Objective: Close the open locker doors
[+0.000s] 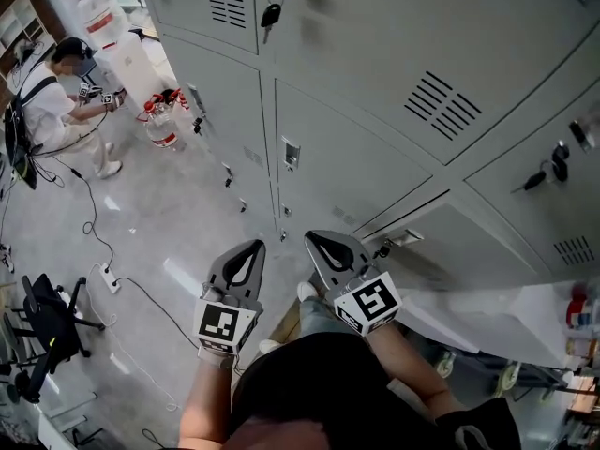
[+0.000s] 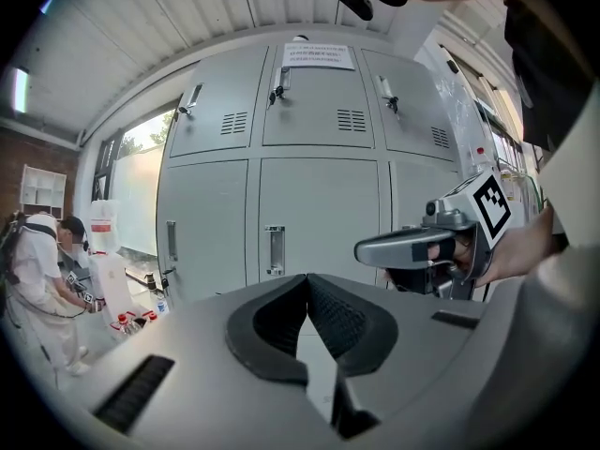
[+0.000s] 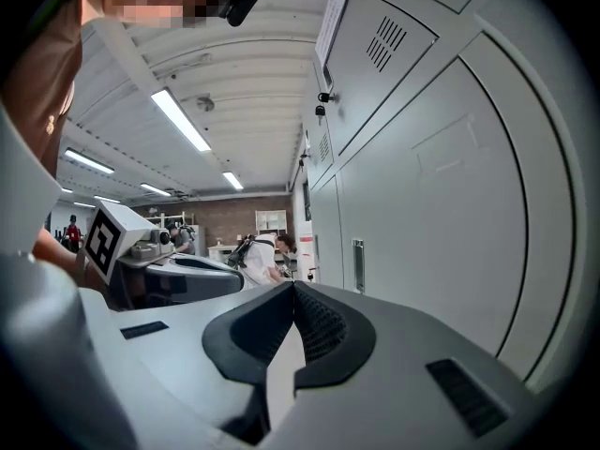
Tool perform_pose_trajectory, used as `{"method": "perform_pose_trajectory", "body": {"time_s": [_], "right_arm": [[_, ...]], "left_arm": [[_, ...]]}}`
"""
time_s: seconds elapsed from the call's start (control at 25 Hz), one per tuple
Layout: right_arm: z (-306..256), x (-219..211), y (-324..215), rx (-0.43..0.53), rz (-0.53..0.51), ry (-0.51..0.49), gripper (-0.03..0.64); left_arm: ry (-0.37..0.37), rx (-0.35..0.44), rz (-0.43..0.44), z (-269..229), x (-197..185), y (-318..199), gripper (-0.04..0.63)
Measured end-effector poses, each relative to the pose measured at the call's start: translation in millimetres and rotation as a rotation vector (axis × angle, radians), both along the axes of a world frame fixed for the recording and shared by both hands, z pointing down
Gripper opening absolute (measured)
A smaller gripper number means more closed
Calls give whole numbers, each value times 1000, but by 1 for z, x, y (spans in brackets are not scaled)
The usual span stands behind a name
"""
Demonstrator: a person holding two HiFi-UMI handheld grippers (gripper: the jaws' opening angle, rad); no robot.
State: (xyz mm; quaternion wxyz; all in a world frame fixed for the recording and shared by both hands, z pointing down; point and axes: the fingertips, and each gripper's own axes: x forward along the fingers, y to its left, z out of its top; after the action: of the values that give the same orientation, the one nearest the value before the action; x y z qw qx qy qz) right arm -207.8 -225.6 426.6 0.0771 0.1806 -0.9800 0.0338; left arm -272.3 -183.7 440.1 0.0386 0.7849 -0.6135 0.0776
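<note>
A bank of grey lockers [image 1: 375, 111] fills the head view; in it, all doors look shut except one at the lower right [image 1: 469, 261], which shows a dark gap along its top edge and seems slightly ajar. My left gripper [image 1: 253, 246] and right gripper [image 1: 315, 240] hang side by side low in front of the lockers, both shut with nothing between the jaws. In the left gripper view my left gripper [image 2: 307, 277] faces the closed lockers [image 2: 319, 204], with the right gripper [image 2: 366, 249] beside it. In the right gripper view my right gripper [image 3: 293, 285] lies close along a door [image 3: 441, 214].
A person in white [image 1: 52, 101] crouches at the far left by white canisters [image 1: 122, 45] and bottles [image 1: 161, 127]. Cables [image 1: 94, 223], a power strip [image 1: 110, 277] and a black wheeled stand [image 1: 52, 322] lie on the floor. Keys hang in locks [image 1: 270, 14].
</note>
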Motion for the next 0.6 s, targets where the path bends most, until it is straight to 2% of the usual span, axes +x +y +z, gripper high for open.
{"method": "perform_pose_trajectory", "body": {"time_s": [0.6], "right_arm": [[16, 16, 11, -77, 64, 0, 29]], "left_arm": [[13, -18, 40, 7, 5, 8, 20]]}}
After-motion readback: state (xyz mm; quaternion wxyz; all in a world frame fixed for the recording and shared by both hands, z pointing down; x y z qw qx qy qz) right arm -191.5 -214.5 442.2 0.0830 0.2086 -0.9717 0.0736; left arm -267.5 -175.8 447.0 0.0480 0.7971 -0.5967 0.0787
